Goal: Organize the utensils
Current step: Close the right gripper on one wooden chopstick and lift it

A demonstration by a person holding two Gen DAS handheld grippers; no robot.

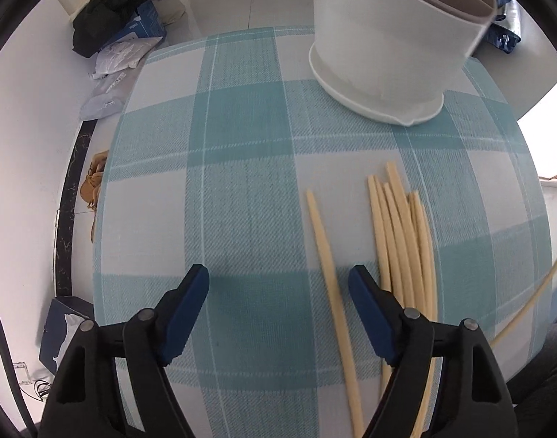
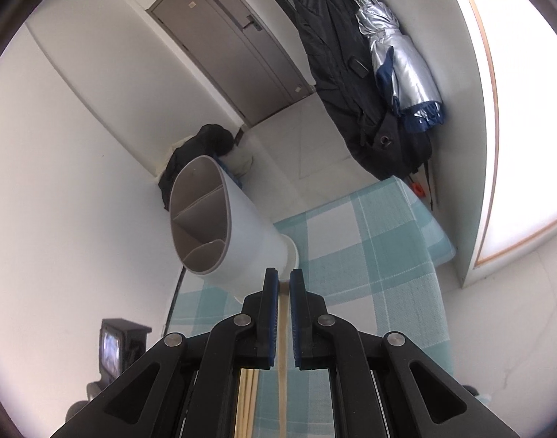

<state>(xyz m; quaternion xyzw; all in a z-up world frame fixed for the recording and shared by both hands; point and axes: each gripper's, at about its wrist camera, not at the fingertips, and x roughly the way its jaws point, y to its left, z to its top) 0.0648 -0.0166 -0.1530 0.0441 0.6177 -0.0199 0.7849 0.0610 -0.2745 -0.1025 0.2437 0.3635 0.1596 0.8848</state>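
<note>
In the left wrist view my left gripper [image 1: 278, 279] is open and empty, low over the checked tablecloth [image 1: 242, 146]. One cream chopstick [image 1: 329, 277] lies between its fingers. A bundle of several cream chopsticks [image 1: 402, 233] lies just right of it. The white utensil holder [image 1: 391, 36] stands at the back right. In the right wrist view my right gripper [image 2: 284, 277] is shut on a cream chopstick [image 2: 282, 332], raised above the table. The holder [image 2: 220, 226], with its grey divided compartments, is ahead and to the left. The held chopstick also shows at the right edge of the left wrist view [image 1: 533, 303].
Dark clothes and packages [image 1: 121, 25] lie on the floor beyond the table's left edge. A tissue box [image 1: 66, 332] sits at lower left. A door [image 2: 234, 40] and hanging coats with an umbrella [image 2: 387, 65] are at the back. The table's right edge [image 2: 438, 266] drops to the floor.
</note>
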